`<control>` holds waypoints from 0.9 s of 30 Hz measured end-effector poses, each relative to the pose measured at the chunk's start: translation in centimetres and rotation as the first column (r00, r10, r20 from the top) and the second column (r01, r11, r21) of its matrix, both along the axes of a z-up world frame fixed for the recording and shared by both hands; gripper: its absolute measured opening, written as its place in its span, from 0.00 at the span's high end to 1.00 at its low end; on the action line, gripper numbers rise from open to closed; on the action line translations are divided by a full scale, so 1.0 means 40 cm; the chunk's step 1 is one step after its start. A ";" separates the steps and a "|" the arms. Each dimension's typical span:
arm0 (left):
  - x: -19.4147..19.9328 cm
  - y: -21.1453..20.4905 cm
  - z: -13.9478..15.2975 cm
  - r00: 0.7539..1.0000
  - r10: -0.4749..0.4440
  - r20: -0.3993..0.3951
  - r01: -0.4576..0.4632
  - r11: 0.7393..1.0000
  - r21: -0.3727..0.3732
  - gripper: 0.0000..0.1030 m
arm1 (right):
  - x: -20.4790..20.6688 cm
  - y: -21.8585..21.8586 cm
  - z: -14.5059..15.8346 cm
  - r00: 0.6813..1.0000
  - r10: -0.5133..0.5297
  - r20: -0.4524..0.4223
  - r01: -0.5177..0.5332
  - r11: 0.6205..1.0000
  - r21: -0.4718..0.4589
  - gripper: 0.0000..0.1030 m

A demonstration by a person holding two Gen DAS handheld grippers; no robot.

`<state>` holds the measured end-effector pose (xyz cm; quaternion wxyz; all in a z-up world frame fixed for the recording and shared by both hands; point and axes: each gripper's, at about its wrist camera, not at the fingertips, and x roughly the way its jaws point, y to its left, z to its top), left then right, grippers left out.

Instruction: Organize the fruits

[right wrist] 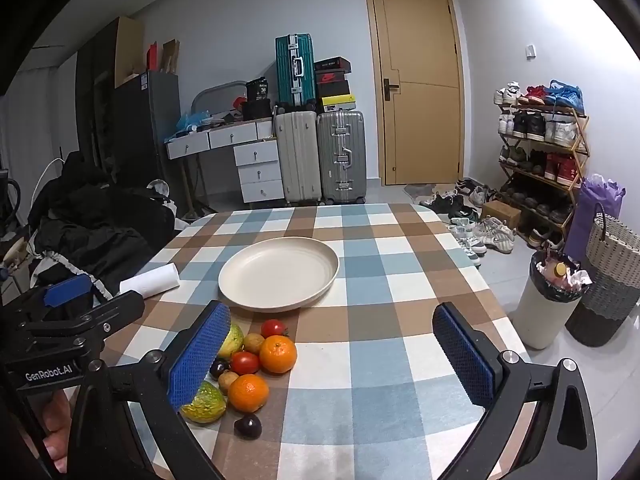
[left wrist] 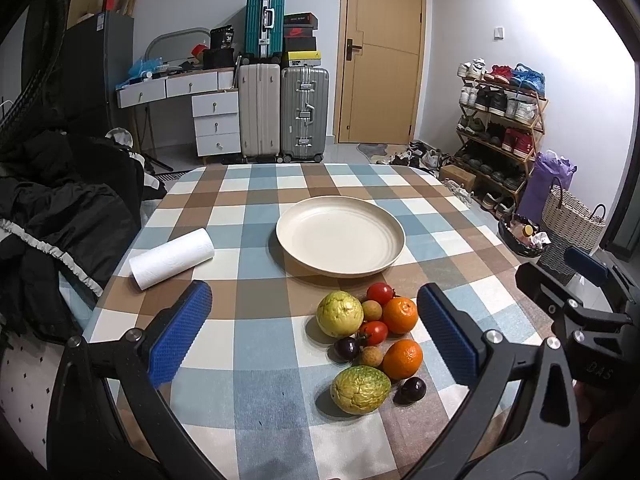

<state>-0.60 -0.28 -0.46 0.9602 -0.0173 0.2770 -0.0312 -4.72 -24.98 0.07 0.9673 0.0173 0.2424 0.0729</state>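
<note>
A pile of fruit lies on the checked tablecloth near the front edge: two yellow-green guavas [left wrist: 339, 313] [left wrist: 360, 389], two oranges [left wrist: 400, 314] [left wrist: 402, 358], two red tomatoes [left wrist: 379, 293], small brown longans [left wrist: 371, 310] and two dark plums [left wrist: 410, 390]. An empty cream plate [left wrist: 340, 236] sits behind them mid-table. My left gripper [left wrist: 316, 336] is open above the pile. My right gripper [right wrist: 332, 360] is open, to the right of the pile; its left finger [right wrist: 200, 356] hides part of the guavas [right wrist: 204, 402]. The oranges [right wrist: 278, 354], the pile and the plate [right wrist: 279, 274] also show in the right wrist view.
A paper towel roll [left wrist: 172, 258] lies on the table's left side. Dark clothing [left wrist: 60, 216] is piled left of the table. A bin [right wrist: 548, 300] and woven basket [right wrist: 612, 276] stand on the floor to the right, with a shoe rack [right wrist: 540, 152] behind.
</note>
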 end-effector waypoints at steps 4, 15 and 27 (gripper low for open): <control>0.000 0.001 -0.003 1.000 0.002 0.002 -0.002 1.000 0.003 0.00 | -0.001 0.000 0.000 1.000 0.000 0.001 0.000 1.000 -0.001 0.00; 0.003 0.010 -0.013 1.000 -0.002 0.000 0.002 1.000 -0.003 0.00 | -0.003 0.001 -0.004 1.000 -0.001 -0.001 0.001 1.000 -0.003 0.00; 0.002 0.008 -0.011 1.000 -0.003 0.000 0.003 1.000 -0.003 0.00 | -0.005 0.002 -0.006 1.000 -0.001 0.001 0.001 1.000 -0.004 0.00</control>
